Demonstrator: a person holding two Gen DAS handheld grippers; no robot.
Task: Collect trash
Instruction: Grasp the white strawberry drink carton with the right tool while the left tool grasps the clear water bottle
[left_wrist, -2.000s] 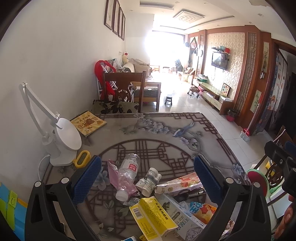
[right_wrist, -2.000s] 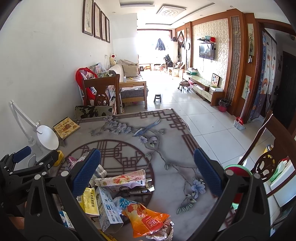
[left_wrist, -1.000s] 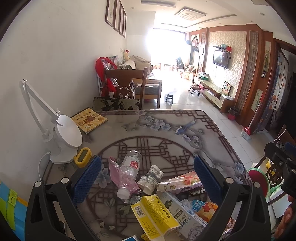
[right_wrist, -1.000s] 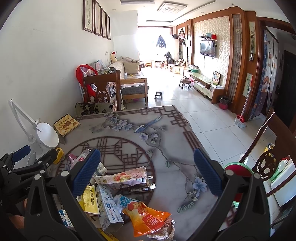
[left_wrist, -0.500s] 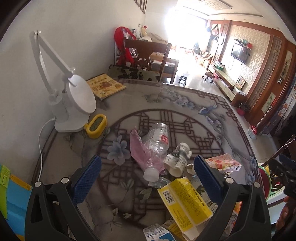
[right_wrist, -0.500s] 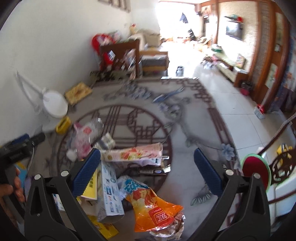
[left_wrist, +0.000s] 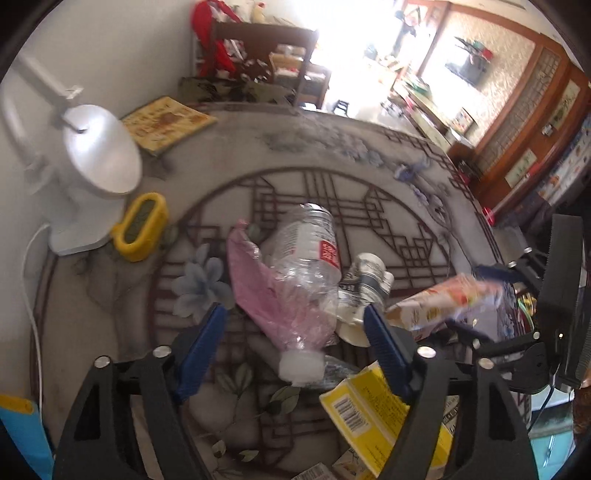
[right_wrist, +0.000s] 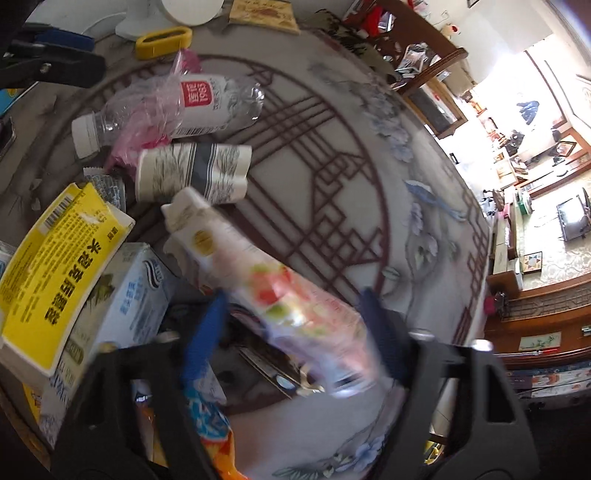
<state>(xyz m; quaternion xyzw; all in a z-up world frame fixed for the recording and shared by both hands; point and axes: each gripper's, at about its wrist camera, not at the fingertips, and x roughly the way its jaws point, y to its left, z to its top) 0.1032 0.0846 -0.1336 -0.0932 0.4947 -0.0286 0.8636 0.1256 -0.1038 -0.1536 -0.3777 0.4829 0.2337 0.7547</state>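
Trash heap, lying on a patterned table (left_wrist: 332, 155).

Surroundings: a white desk lamp (left_wrist: 98, 158) and a yellow oval gadget (left_wrist: 140, 226) are sitting by the wall; a book (left_wrist: 168, 122) is lying beyond them.

Plastic bottle (left_wrist: 308, 273): lying flat on a pink bag (left_wrist: 266, 291), white cap toward the left gripper (left_wrist: 295, 341), long axis running away from it. The jaws are closing, pads still clear of the bottle on both sides.

Paper cup (right_wrist: 192, 171): lying on its side beside the bottle.

Floral wrapper (right_wrist: 269, 288): a long packet, lying between the right gripper (right_wrist: 291, 332) pads, far end pointing at the cup. Jaws closing; contact blurred, cannot tell.

Yellow box (right_wrist: 55, 273) and pale blue box (right_wrist: 125, 302): crowding the wrapper's left; an orange snack bag (right_wrist: 210, 439) underneath.
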